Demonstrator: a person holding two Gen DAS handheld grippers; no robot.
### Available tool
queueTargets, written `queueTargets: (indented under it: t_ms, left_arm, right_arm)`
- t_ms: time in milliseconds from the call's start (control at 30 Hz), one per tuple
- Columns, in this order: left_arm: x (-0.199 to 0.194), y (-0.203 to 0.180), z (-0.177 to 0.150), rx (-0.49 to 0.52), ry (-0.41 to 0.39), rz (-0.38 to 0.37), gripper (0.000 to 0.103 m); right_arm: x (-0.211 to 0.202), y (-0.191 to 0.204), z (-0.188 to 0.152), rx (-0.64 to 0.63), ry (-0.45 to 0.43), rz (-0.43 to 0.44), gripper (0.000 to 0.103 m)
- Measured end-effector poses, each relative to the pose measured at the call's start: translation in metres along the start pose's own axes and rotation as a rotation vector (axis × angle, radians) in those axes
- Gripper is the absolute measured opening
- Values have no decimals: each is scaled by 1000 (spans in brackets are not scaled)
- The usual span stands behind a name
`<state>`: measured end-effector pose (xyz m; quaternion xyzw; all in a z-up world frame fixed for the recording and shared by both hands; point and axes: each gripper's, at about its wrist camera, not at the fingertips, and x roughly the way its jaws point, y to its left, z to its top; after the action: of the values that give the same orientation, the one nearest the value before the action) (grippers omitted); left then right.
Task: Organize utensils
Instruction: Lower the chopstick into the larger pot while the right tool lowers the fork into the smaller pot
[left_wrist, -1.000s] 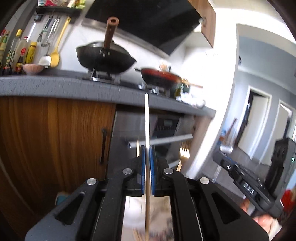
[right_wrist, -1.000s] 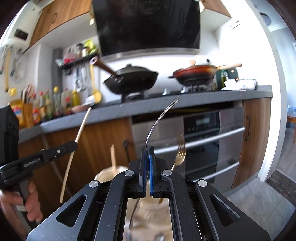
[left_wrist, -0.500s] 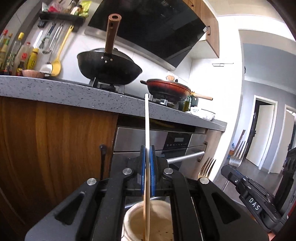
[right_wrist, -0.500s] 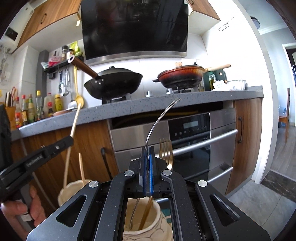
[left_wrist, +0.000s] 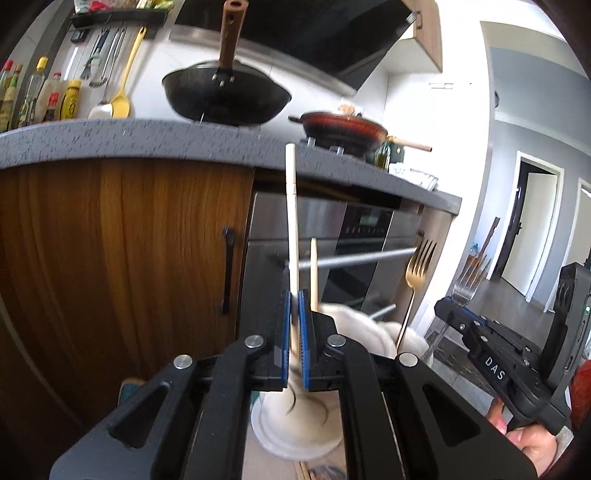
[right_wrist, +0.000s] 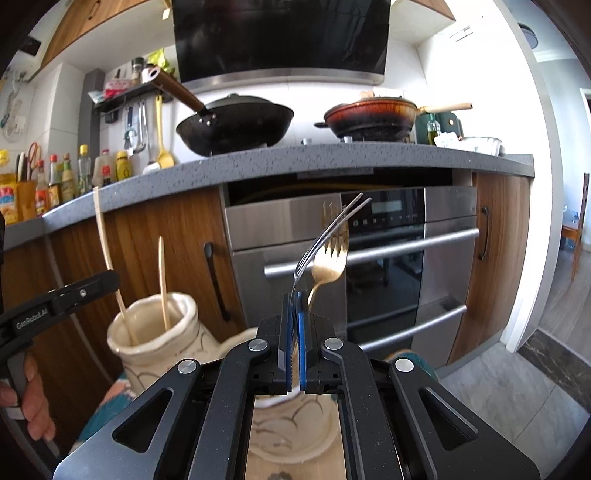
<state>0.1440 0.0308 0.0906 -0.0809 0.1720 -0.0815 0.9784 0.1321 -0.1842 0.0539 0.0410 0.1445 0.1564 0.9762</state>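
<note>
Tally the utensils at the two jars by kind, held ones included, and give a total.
Chopsticks: 2, one in the left gripper at, one standing in the left jar.
Forks: 2, a silver fork in the right gripper, a gold fork in the other jar.
Total: 4

Colours here are looking pretty warm overall: the cabinet doors (right_wrist: 162, 229) are showing reddish-brown wood grain, and the countertop (right_wrist: 332, 158) is coming across as speckled grey. The two ceramic jars (right_wrist: 155, 332) are looking cream with thin dark swirly lines on them. The chopstick (left_wrist: 291, 221) is reading pale wood, one fork (right_wrist: 330, 258) is shining gold and the other fork (right_wrist: 325, 236) is looking plain silver. Both grippers (left_wrist: 294, 347) are showing black with bright blue pads. The wok (right_wrist: 236, 125) is sitting there black, the pan (right_wrist: 373, 116) is glowing rusty red, and the oven (right_wrist: 369, 258) is looking brushed steel with dark glass.
</note>
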Motion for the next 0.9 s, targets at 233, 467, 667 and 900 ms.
queueTargets:
  t_ms: [233,467,667,900]
  left_arm:
    - [2,-4,-6,9,42,14,4]
    - [4,-7,-4,16,45,25,4]
    - [3,-8,-3,15,44,22,7]
    - [-4,-9,0,22,47,34,17]
  right_arm:
    - [9,-5,-8,20,57,7,4]
    - [17,-8,-11,43,92,10,4]
    - [21,-9,-13,45,111,-3,4]
    - [19,-12,-12,62,119,-7,19]
